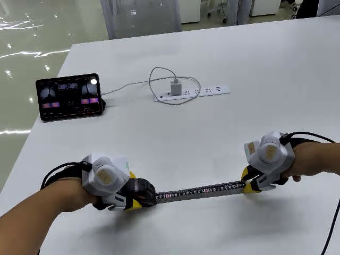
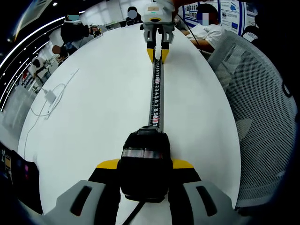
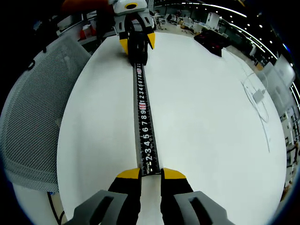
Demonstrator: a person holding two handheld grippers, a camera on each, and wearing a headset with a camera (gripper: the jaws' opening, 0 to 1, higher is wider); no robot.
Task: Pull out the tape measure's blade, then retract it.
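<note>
My left gripper clamps shut on the case at near left to anchor it, while my right gripper pinches the blade tip at near right, keeping it taut across the table.

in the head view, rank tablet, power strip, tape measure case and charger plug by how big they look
1. tablet, clearly largest
2. power strip, long but thin
3. tape measure case, close to the strip; partly covered and nearer the camera, so their order is unsure
4. charger plug, smallest
</note>
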